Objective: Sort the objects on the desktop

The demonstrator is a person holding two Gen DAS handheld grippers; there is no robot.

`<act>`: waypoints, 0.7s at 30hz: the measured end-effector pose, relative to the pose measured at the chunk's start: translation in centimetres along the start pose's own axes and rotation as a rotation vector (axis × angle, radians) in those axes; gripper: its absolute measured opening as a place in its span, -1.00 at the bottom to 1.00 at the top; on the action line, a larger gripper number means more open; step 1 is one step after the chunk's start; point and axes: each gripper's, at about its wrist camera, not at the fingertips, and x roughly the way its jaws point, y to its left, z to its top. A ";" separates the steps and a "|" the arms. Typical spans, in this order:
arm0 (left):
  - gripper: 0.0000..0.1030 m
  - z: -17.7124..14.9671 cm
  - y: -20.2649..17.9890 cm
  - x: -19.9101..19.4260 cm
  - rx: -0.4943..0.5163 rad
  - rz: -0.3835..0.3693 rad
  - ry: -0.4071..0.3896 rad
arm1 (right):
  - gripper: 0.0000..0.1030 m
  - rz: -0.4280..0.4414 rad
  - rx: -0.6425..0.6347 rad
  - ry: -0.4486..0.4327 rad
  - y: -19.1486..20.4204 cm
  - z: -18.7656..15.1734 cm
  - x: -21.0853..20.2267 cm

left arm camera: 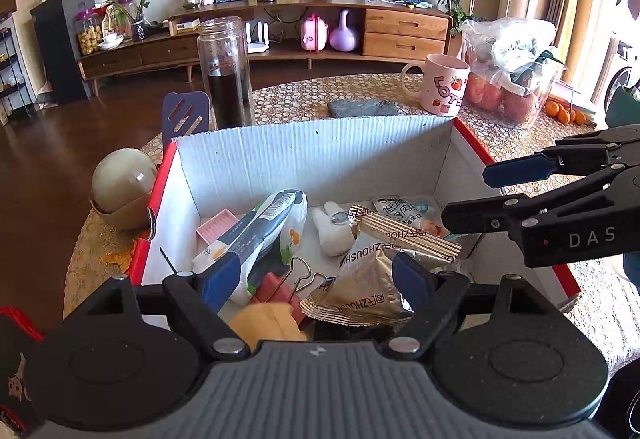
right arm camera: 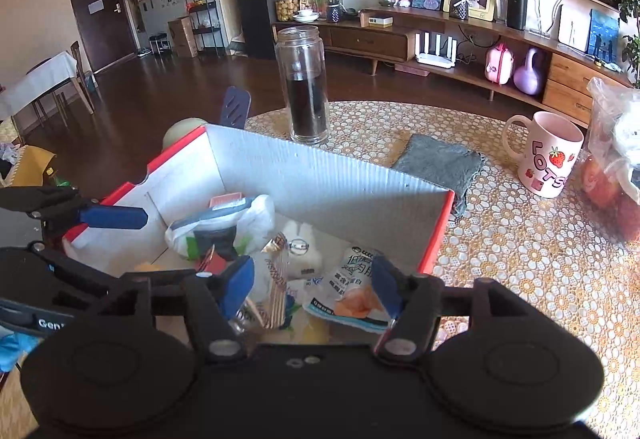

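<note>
Left wrist view: my left tongs [left arm camera: 316,281] are hanging released over the red box [left arm camera: 320,155] on the worktop [left arm camera: 360,91]; a foil packet [left arm camera: 364,279] is lying between them, untouched, long axis running away rightward. My right tongs [right arm camera: 314,285] are gaping empty above it.

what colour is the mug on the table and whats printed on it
The mug is pale pink with pink letters and red strawberries; clearest in the right wrist view.

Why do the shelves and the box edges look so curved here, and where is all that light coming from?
Left wrist view: the fisheye lens bows the TV shelf and the box wall; daylight from the window at right washes out the plastic bag. Right wrist view: same bending, strongest at the edges; the glass bottle stays sharp, and the corners go dark.
</note>
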 end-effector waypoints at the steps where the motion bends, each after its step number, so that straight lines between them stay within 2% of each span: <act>1: 0.61 -0.1 0.0 -0.4 -0.005 0.003 -0.008 | 0.26 0.003 -0.003 -0.002 0.1 -0.2 -0.3; 13: 0.61 -0.9 -0.8 -3.7 -0.029 0.023 -0.066 | 0.41 0.040 -0.039 -0.041 1.6 -2.2 -4.1; 19: 0.61 -1.2 -1.4 -4.5 -0.034 0.024 -0.079 | 0.58 0.058 -0.059 -0.087 2.7 -2.9 -6.3; 21: 0.70 -1.3 -1.5 -4.7 -0.040 0.022 -0.083 | 0.63 0.064 -0.057 -0.107 2.9 -3.0 -7.1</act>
